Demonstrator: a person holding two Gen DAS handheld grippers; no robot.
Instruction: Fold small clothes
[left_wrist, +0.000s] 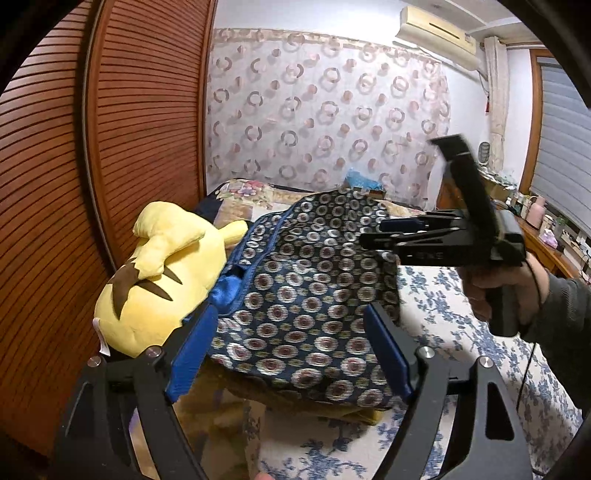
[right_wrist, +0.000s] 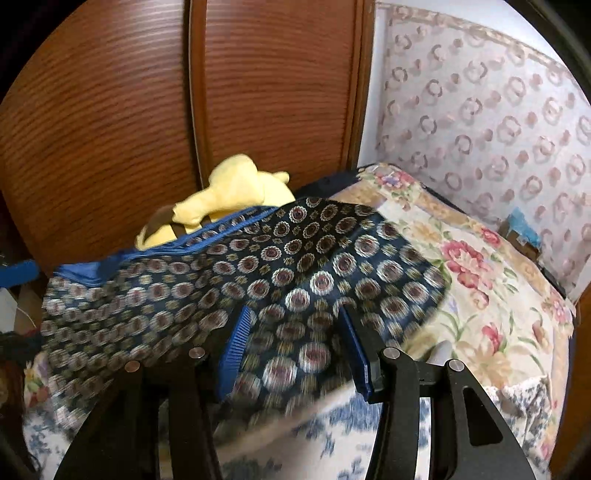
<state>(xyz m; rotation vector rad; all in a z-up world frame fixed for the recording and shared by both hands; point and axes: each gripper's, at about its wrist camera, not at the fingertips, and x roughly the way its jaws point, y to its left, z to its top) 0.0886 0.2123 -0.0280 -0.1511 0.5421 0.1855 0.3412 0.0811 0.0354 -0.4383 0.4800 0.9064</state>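
Bed (right_wrist: 491, 306): carries the whole job.
Patterned garment (left_wrist: 306, 295): spread on the bed beside a yellow plush (left_wrist: 159, 280), still loose; folding barely begun, by my reading.
Left tool (left_wrist: 291, 354): spread wide, empty.
Right tool (right_wrist: 295, 350): half-closed around a fabric bunch.

left gripper (left_wrist: 291, 350) has its jaws spread wide, pads clear of anything. right gripper (right_wrist: 295, 343) sits at about 3 o'clock in the left view, jaws half apart, blurry, can't tell if they're actually gripping. A hand (left_wrist: 506, 291) holds its handle.
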